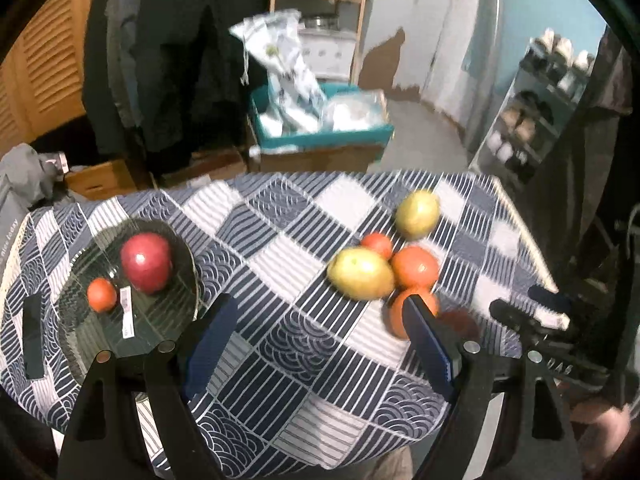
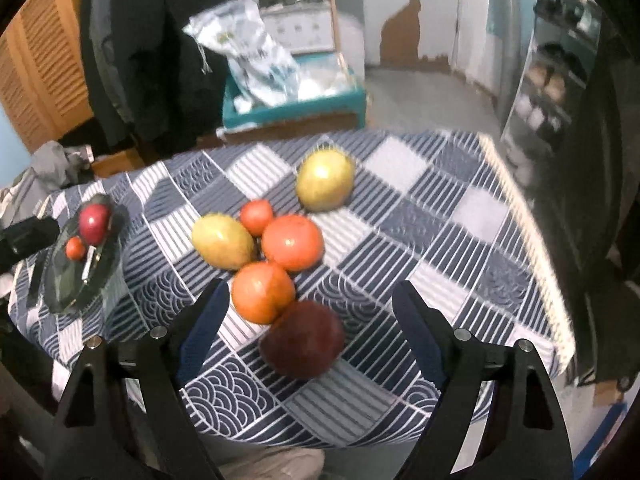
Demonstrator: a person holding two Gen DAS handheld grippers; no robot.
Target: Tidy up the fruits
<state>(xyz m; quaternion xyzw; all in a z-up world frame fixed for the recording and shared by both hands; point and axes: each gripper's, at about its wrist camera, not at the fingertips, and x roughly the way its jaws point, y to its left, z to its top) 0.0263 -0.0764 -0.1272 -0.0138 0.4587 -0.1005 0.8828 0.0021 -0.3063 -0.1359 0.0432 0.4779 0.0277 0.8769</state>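
Note:
A glass plate [image 1: 160, 320] at the table's left holds a red apple [image 1: 146, 262] and a small orange fruit [image 1: 101, 295]; the plate also shows in the right wrist view [image 2: 68, 292]. A loose cluster lies mid-table: two yellow-green mangoes [image 2: 222, 241] [image 2: 325, 179], a small orange fruit [image 2: 256, 216], two larger orange fruits [image 2: 292, 242] [image 2: 262, 297] and a dark red apple [image 2: 303, 339]. My left gripper [image 1: 320, 320] is open and empty above the cloth. My right gripper [image 2: 310, 308] is open, its fingers either side of the dark apple and nearest orange, above them.
The table wears a blue and white patterned cloth [image 2: 440, 216]. A dark flat object [image 1: 32, 332] lies left of the plate. Behind the table stand a teal box with bags [image 1: 320, 120], hanging coats [image 1: 168, 60] and a shelf rack [image 1: 532, 112].

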